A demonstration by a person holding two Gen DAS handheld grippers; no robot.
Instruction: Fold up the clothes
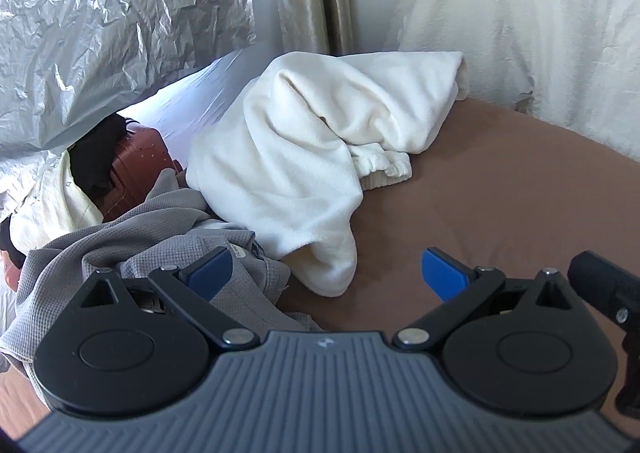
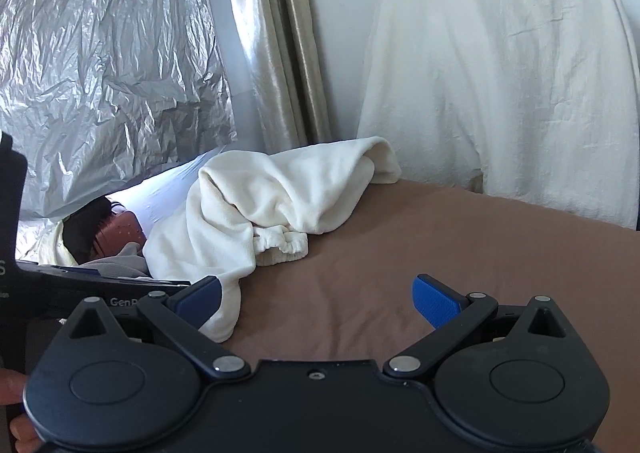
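- clothes lie in a heap ahead of both grippers, on a brown bed sheet [image 1: 500, 189].
- the left gripper [image 1: 327, 273] has its blue pads [image 1: 442, 273] spread wide, and nothing is between them.
- a cream fleece garment [image 1: 304, 157] lies crumpled just beyond the left fingers; its lowest fold hangs down into the space between the two pads but touches none of them.
- a grey waffle garment [image 1: 132, 249] lies under and behind the left-side finger of the left gripper, beside the cream one and partly below it.
- the right gripper [image 2: 318, 293] is also wide open and holds nothing; only bare brown sheet shows between its fingers.
- in the right wrist view the cream garment [image 2: 256, 201] is ahead and toward the left finger, and its lower end comes just beside that pad.
- beyond the clothes, to the left of the fingers, is a reddish-brown suitcase [image 1: 136, 157] under a crinkled silver sheet [image 1: 104, 25].
- a curtain [image 2: 276, 53] hangs far ahead.
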